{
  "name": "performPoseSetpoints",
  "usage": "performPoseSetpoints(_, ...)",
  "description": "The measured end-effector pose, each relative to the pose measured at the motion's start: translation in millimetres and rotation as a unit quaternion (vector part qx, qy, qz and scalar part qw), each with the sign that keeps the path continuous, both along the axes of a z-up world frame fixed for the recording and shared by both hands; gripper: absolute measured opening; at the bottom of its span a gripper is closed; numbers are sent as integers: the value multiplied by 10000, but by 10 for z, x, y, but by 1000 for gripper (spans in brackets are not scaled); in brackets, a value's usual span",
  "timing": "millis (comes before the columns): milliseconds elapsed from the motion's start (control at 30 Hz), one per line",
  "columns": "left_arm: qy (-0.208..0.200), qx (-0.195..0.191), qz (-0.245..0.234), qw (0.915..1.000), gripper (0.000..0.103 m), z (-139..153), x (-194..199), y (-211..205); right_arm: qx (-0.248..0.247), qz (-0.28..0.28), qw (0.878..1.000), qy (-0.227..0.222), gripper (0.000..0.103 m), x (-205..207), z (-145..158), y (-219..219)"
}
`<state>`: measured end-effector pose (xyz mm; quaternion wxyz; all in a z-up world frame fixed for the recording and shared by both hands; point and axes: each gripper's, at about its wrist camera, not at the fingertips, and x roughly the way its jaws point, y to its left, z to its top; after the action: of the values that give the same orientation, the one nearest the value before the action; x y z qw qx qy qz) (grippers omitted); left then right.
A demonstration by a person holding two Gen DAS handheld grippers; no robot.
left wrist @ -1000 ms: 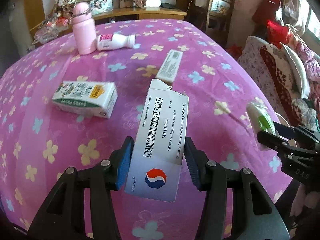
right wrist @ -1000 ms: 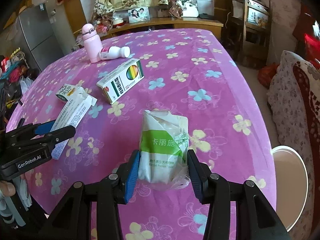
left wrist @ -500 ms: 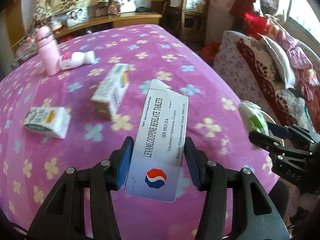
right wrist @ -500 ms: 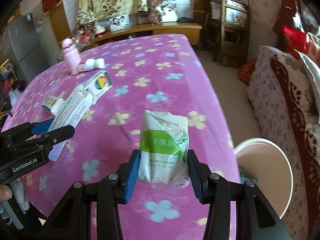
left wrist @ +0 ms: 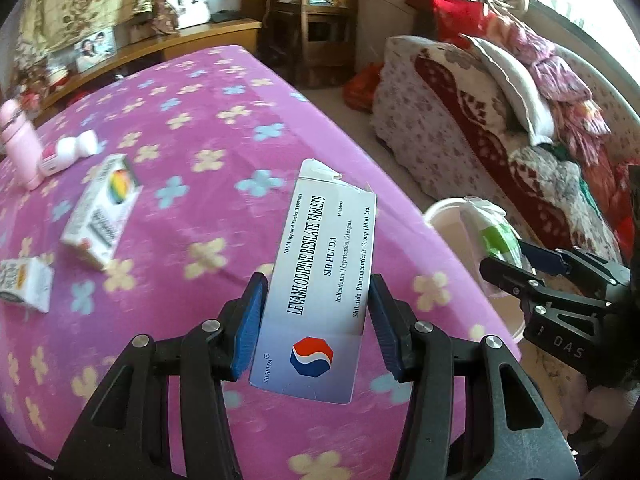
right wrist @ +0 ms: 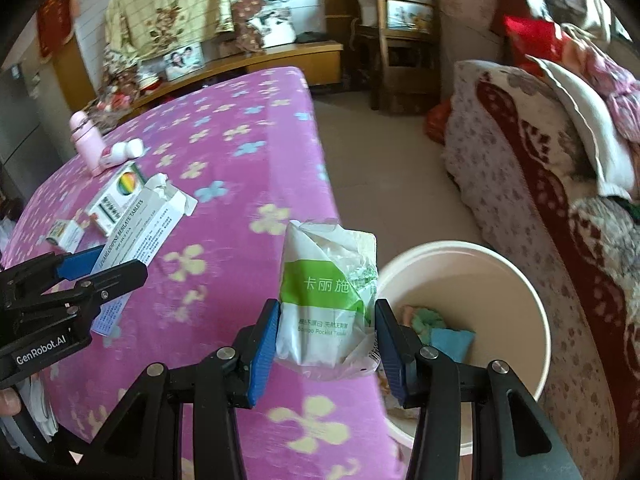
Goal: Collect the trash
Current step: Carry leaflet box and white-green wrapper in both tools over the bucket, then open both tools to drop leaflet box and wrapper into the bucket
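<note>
My left gripper (left wrist: 316, 320) is shut on a white empty tablet box (left wrist: 324, 276) with a torn top, held above the table's right side; it also shows in the right wrist view (right wrist: 136, 236). My right gripper (right wrist: 326, 344) is shut on a green-and-white tissue pack (right wrist: 328, 288), held at the table's edge beside a pale round trash bin (right wrist: 520, 280) on the floor. The bin holds some coloured scraps. The pack (left wrist: 496, 236) and right gripper (left wrist: 532, 268) show in the left wrist view, over the bin (left wrist: 444, 212).
On the purple flowered tablecloth (left wrist: 200, 128) lie a rainbow-marked medicine box (left wrist: 104, 216), a small green-white box (left wrist: 24, 284), a pink bottle (left wrist: 18, 140) and a lying white bottle (left wrist: 68, 152). A sofa with pillows (right wrist: 560, 160) stands right of the bin. A wooden chair (right wrist: 400, 40) stands behind.
Both grippers have swung right with their loads, from over the table's middle toward its right edge. The bin now shows fully under the right gripper's side.
</note>
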<state>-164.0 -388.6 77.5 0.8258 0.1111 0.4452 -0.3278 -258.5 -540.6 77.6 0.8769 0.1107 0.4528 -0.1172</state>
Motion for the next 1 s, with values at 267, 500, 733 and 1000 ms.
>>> performPoseSetpoints(267,128,-39,-400,9991,49,-25,-147,-504,20,-430,9990,130,45,-230,-119,-425)
performPoseSetpoints(500,233,-44,-680,9974,49,-68,-224,-870,82,-743,9969,232,45,-382,-239,-729)
performPoseSetpoints(733,357,-73,-894,9953,49,-118,-287,-1126,138,-967,9948,304,45,-510,-334,-950)
performPoseSetpoints(1000,563,-185,-1022,9930,49,-180,-322,-1275,211,-1176,9922,363,47,-611,-427,-1133)
